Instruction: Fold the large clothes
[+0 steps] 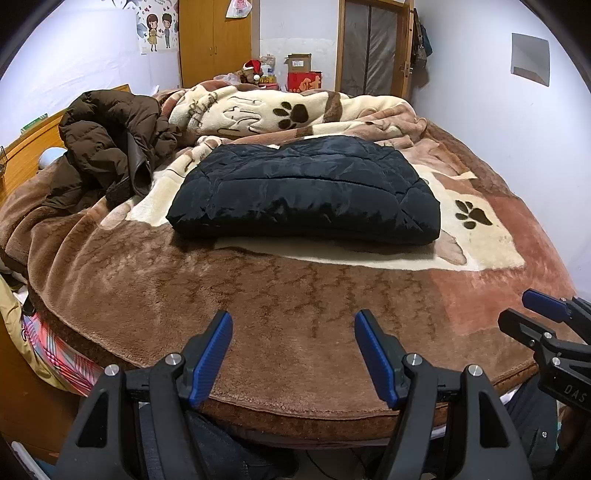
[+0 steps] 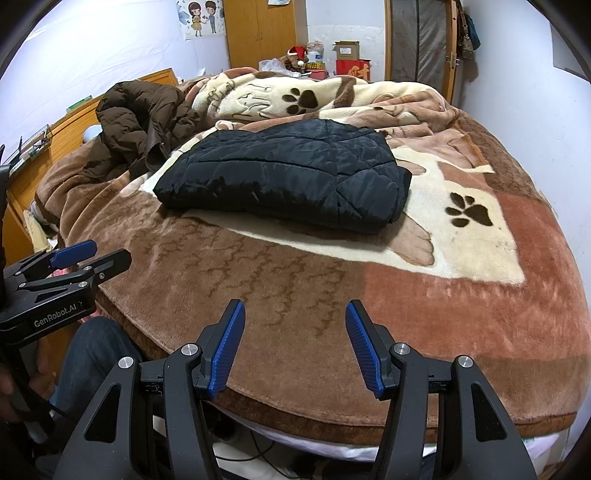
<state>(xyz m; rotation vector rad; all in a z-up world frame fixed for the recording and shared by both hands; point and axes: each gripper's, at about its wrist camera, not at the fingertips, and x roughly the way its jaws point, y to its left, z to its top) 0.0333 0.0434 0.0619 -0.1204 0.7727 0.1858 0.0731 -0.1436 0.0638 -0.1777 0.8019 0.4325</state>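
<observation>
Big plush blanket [image 1: 295, 295] covers the bed; a black jacket [image 1: 306, 188] lies folded at its middle, brown coat [image 1: 107, 147] heaped beyond-left. Left gripper [image 1: 293, 354] and right gripper [image 2: 295, 343] hover near the edge, jaws apart, empty.

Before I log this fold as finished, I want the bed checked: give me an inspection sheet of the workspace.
Surface: bed covered by a brown plush blanket with paw prints; a second blanket bunched at the far end.
Job's things: black quilted jacket folded into a flat rectangle mid-bed; brown puffer coat heaped unfolded to its left.
Clutter: nothing seen on the near blanket.
Grippers: left tool and right tool both open, empty, held over the near edge, apart from the jacket.
Cables: dark cable under the bed edge.
Surroundings: wooden wardrobe, cartoon poster, boxes by the door.
</observation>
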